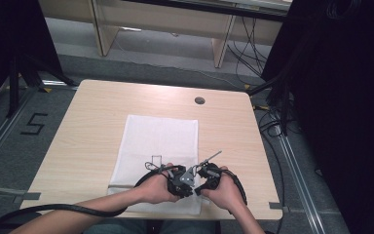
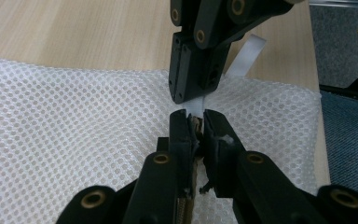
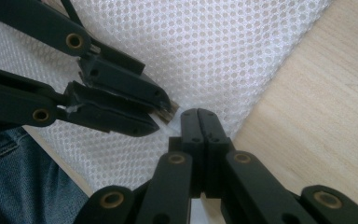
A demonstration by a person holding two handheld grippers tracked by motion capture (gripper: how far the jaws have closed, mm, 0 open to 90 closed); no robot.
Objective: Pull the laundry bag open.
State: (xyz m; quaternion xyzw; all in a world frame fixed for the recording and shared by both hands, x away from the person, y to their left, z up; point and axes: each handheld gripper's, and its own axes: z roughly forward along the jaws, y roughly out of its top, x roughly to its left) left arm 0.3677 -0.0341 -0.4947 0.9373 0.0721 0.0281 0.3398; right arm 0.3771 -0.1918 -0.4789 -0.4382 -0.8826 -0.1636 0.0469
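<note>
Near the front edge of the desk (image 1: 92, 112) lies a white mesh bag (image 1: 158, 139), where the left tongs (image 2: 195, 122) pinch what may be its zipper end and the right tongs (image 3: 199, 122) close on a white tab (image 2: 247, 56), presumably to pull it.

A white open-weave mesh cloth bag (image 2: 74, 126) lies on the matt, pale wood-grain table (image 1: 92, 112); claws look matt black plastic.

We take this for a lab or test room; a plain wooden table (image 1: 97, 112) stands on grey carpet (image 1: 9, 161); black cables (image 1: 253, 48) trail over the floor; a taped "5" (image 1: 33, 124) marks it; dark curtains (image 1: 350, 97) flank the table.
</note>
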